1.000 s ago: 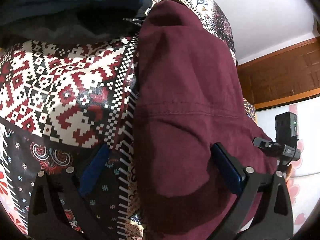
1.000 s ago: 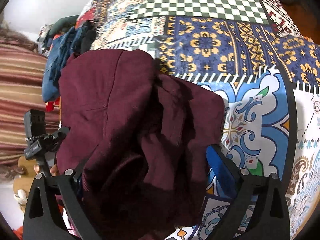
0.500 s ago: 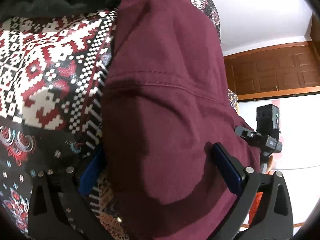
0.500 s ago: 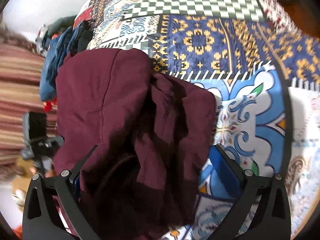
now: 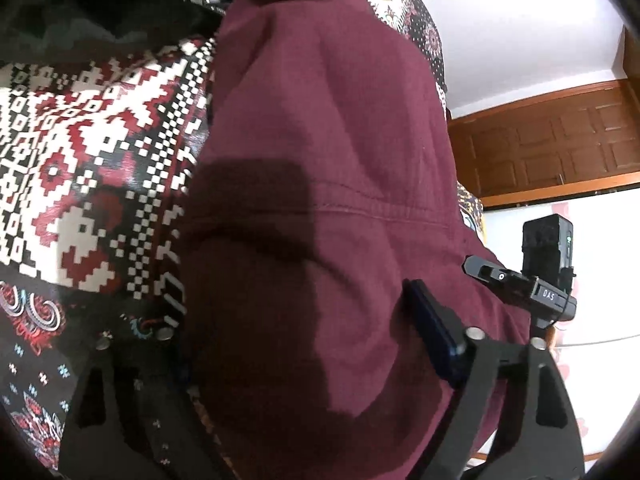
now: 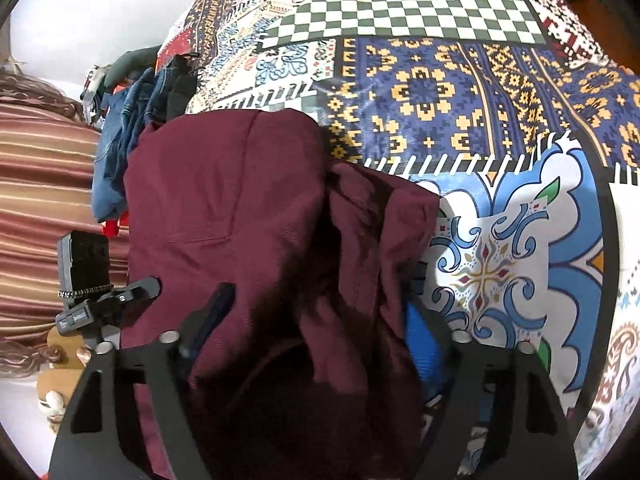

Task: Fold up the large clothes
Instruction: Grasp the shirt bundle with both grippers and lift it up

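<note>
Both jaws closing on the maroon garment (image 5: 320,200): left gripper (image 5: 304,336) and right gripper (image 6: 320,312), lower centre, fabric between them, over the patterned bedspread (image 6: 460,92).

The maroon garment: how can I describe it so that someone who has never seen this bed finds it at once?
Look at the patchwork bedspread with its many printed panels. Near the edge lies a heap of clothes; in front of the blue jeans is the maroon garment, bunched in folds. It is the only plain, dark wine-red cloth; everything around it is patterned or blue.
</note>
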Demonstrator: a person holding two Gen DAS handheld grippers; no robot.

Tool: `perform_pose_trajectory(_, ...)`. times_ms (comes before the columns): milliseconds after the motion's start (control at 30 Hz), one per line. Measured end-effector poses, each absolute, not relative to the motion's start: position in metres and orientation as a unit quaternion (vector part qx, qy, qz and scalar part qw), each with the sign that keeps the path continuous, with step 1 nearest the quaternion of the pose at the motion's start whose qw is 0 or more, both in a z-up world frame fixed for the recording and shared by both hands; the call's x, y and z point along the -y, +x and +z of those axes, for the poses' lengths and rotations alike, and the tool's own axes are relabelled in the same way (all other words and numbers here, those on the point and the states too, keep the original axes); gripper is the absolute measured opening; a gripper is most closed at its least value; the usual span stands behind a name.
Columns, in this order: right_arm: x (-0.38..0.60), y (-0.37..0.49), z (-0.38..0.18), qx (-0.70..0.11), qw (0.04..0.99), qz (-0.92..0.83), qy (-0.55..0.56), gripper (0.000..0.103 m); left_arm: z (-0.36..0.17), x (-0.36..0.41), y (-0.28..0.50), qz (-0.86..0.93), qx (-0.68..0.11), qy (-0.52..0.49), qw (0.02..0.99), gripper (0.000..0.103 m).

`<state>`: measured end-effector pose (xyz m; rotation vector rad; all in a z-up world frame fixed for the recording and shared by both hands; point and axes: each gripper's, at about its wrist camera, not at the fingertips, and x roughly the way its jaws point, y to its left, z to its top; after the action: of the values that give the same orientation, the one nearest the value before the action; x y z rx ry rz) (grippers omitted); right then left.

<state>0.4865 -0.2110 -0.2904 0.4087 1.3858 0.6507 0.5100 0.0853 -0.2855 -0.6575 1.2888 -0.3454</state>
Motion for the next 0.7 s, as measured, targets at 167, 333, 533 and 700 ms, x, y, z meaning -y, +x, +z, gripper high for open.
perform_pose_trajectory(167,0.207,0.478,-0.271,-0.612,0.714,0.292,0.174,0.049,-0.263,-0.084,0.506,-0.167,-0.565,-0.292,0.753,0.059)
perform_pose_trajectory(333,0.202,0.466,-0.241,-0.599,0.721,0.304,0.171,0.04,-0.204,-0.066,0.493,-0.194,-0.527,-0.247,0.79,0.048)
perform_pose_trajectory(533,0.176,0.453,-0.176,-0.54,0.758,0.334,0.149,0.039,-0.125,-0.081,0.483,-0.21,-0.454,-0.218,0.838,0.047)
perform_pose_trajectory(700,0.137,0.461,-0.122,-0.486,0.78,0.368,0.141,0.039,-0.064,-0.138,0.476,-0.209,-0.404,-0.202,0.868,0.047)
